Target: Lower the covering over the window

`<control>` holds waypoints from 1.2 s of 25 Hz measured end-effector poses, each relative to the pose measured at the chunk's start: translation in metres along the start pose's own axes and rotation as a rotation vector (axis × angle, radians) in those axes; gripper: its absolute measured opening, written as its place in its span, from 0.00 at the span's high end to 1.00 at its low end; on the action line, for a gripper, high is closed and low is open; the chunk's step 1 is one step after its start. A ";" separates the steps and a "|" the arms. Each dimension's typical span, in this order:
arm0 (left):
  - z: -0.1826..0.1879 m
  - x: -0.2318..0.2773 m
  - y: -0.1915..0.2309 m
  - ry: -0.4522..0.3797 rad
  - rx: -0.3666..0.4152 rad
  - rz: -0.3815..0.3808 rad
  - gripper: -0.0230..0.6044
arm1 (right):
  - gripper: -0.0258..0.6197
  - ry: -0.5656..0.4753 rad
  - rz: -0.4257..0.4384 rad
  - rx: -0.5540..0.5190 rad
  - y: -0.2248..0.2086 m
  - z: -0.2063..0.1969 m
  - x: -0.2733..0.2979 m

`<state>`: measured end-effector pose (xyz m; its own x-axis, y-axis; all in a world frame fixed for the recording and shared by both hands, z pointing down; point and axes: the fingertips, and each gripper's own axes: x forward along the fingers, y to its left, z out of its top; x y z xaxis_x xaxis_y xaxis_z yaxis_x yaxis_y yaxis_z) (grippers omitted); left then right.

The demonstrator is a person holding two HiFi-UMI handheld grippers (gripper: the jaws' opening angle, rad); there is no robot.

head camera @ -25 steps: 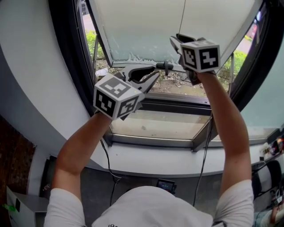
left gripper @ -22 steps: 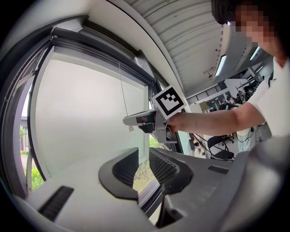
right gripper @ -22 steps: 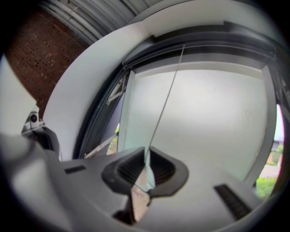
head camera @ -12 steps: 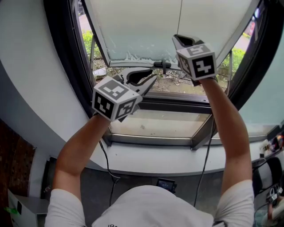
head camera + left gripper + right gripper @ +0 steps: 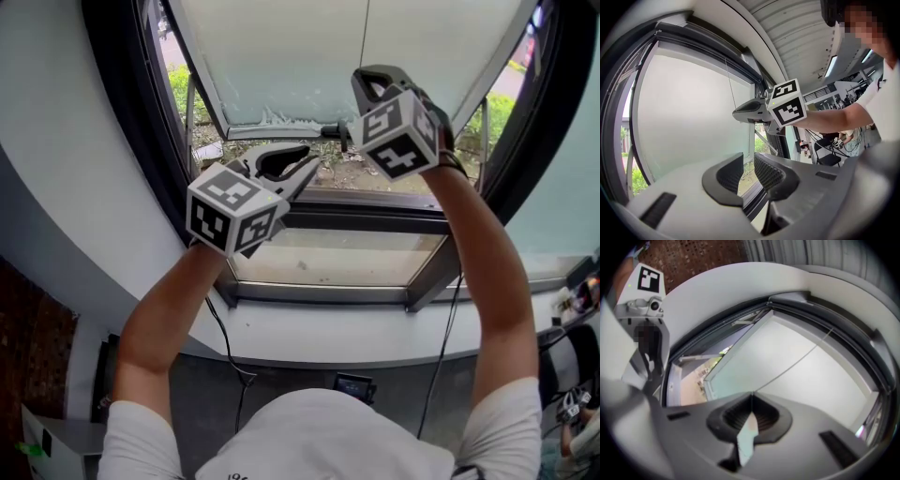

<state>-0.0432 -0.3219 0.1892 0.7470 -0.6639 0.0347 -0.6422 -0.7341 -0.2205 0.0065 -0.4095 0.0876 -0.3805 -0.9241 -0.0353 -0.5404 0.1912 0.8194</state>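
Observation:
A pale roller blind (image 5: 281,56) covers the upper part of the window, its lower edge (image 5: 272,125) well above the sill. A thin pull cord (image 5: 365,33) hangs down its middle. My right gripper (image 5: 364,80) is raised level at the cord, and in the right gripper view its jaws (image 5: 752,397) stand closed with the cord (image 5: 797,359) running out from their tips. My left gripper (image 5: 314,167) hovers lower and to the left, below the blind's edge. Its jaws (image 5: 747,168) are slightly apart with nothing between them. The right gripper (image 5: 743,112) shows beyond it.
A black window frame (image 5: 155,141) surrounds the glass. A small black knob (image 5: 330,131) sits at the blind's lower edge. Below lie a tilted lower pane (image 5: 328,258) and a white sill (image 5: 309,328). A cable (image 5: 225,347) hangs under the sill.
My right gripper has rolled about its own axis, its marker cube turning, and has shifted a little left along the blind's edge. The left gripper has hardly moved.

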 end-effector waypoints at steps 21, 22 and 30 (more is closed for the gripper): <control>-0.006 -0.018 0.002 0.009 -0.007 0.033 0.85 | 0.92 0.216 0.062 -0.369 0.027 -0.032 -0.011; -0.005 -0.018 0.002 0.008 -0.006 0.034 0.85 | 0.92 0.233 0.074 -0.392 0.031 -0.037 -0.011; -0.005 -0.020 -0.001 0.011 0.000 0.029 0.85 | 0.92 0.290 0.097 -0.495 0.046 -0.050 -0.015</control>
<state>-0.0585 -0.3080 0.1933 0.7259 -0.6866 0.0394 -0.6637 -0.7144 -0.2219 0.0248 -0.4029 0.1543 -0.1521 -0.9763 0.1541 -0.0716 0.1664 0.9835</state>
